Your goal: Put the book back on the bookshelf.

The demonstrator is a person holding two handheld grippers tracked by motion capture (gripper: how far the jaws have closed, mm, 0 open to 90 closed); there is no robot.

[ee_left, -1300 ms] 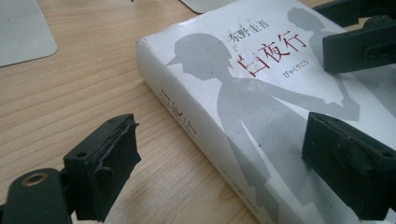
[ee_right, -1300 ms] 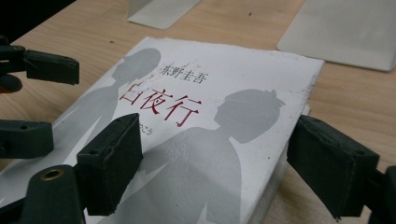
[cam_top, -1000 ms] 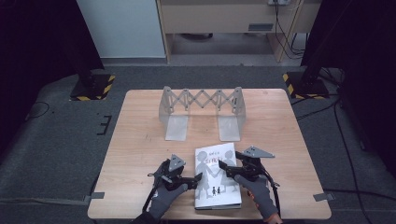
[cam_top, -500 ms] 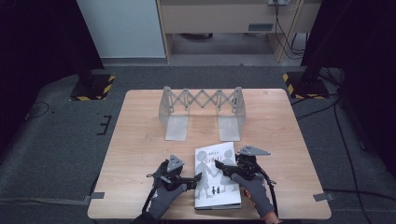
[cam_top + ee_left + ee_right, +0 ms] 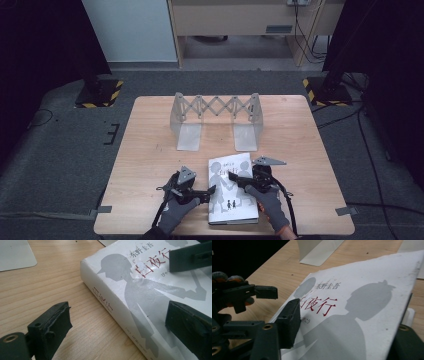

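A white book [image 5: 232, 200] with grey silhouettes and red characters lies flat near the table's front edge. My left gripper [image 5: 210, 192] is open at the book's left side. In the left gripper view it [image 5: 118, 315] straddles the spine of the book [image 5: 140, 290], one jaw low over the wood, the other over the cover. My right gripper [image 5: 235, 181] is open over the cover. In the right gripper view it [image 5: 349, 325] has one jaw on top of the cover of the book [image 5: 362, 315] and the other by the cover's raised free edge.
A grey accordion-style book rack [image 5: 216, 120] stands at the back middle of the wooden table [image 5: 150, 165], with two flat base plates reaching forward. Dark floor and black stands surround the table.
My right gripper has crept slightly left and away across the book's cover. The left gripper has hardly moved.
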